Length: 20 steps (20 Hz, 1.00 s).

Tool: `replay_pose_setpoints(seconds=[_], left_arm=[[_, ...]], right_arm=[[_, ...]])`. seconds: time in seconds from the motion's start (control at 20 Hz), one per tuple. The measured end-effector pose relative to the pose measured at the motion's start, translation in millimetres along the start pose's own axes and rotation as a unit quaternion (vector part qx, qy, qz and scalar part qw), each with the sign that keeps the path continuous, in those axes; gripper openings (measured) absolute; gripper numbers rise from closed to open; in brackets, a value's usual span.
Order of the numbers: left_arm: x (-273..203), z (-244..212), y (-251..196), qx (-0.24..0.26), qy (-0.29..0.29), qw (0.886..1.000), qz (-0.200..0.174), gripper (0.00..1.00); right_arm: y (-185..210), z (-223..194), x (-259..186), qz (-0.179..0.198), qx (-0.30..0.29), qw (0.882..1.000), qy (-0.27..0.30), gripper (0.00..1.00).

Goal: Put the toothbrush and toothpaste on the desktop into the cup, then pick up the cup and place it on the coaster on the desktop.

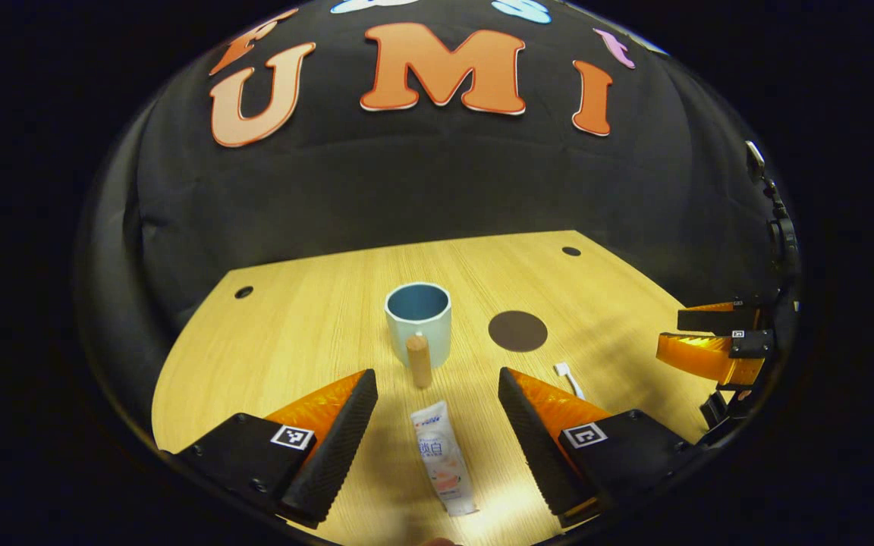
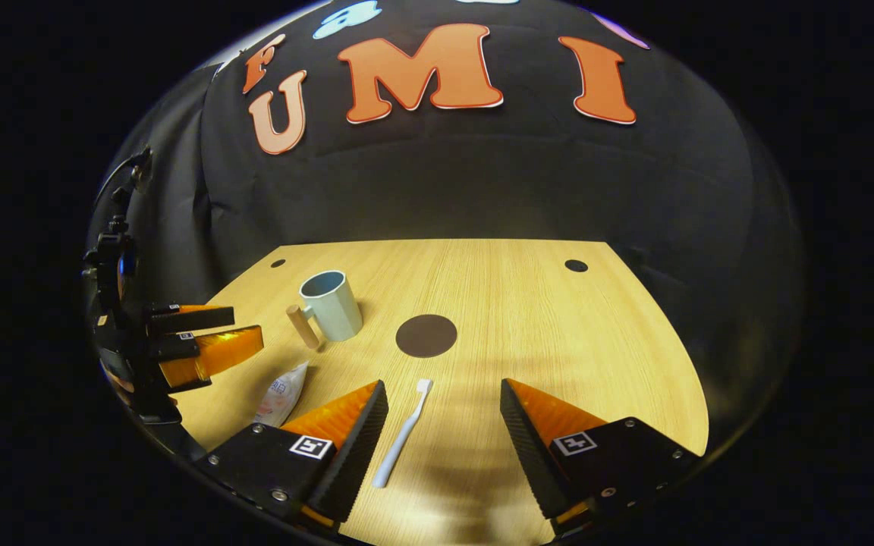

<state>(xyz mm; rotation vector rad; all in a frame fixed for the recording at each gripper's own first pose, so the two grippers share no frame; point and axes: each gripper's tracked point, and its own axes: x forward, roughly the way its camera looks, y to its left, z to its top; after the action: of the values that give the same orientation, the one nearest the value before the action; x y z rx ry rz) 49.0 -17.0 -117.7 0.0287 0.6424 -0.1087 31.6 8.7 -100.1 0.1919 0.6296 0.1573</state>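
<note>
A pale blue cup [image 1: 419, 318] with a wooden handle [image 1: 419, 361] stands upright on the wooden desktop [image 1: 315, 334]. A white toothpaste tube [image 1: 443, 458] lies flat between the fingers of my left gripper [image 1: 437, 402], which hovers open above it. The dark round coaster [image 1: 517, 331] lies right of the cup. In the right gripper view a white toothbrush [image 2: 403, 434] lies between the fingers of my right gripper [image 2: 443, 409], also open. The cup [image 2: 331, 305], coaster [image 2: 426, 335] and toothpaste [image 2: 281, 394] lie ahead and to its left.
The desktop has small dark holes near its far corners [image 1: 243, 291] [image 2: 576, 265]. Black cloth walls close it in at the back. My right gripper [image 1: 710, 341] shows at the far right of the left gripper view, my left gripper [image 2: 194, 341] at the far left of the right gripper view.
</note>
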Motion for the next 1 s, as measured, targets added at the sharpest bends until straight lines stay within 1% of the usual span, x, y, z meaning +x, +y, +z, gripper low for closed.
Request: replay_pose_setpoints(seconds=[0.25,0.4,0.6,0.75,0.85,1.0], left_arm=[[7,-15,4,-0.017,0.067,0.998,-0.002,1.00],[9,-27,3,-0.034,0.111,0.993,-0.007,1.00],[10,-38,1,-0.050,0.159,0.986,-0.014,1.00],[12,-48,2,-0.057,0.194,0.979,-0.019,1.00],[15,-59,0,-0.065,0.217,0.974,-0.028,1.00],[18,-75,-4,-0.081,0.254,0.963,-0.035,1.00]], right_arm=[[5,-14,16,0.014,0.002,0.999,0.052,0.86],[13,-24,27,0.029,0.011,0.996,0.085,0.82],[17,-32,36,0.032,0.008,0.993,0.115,0.79],[23,-44,44,0.043,0.014,0.988,0.145,0.78],[29,-50,48,0.054,0.022,0.984,0.170,0.75],[32,-58,60,0.050,0.015,0.982,0.183,0.70]])
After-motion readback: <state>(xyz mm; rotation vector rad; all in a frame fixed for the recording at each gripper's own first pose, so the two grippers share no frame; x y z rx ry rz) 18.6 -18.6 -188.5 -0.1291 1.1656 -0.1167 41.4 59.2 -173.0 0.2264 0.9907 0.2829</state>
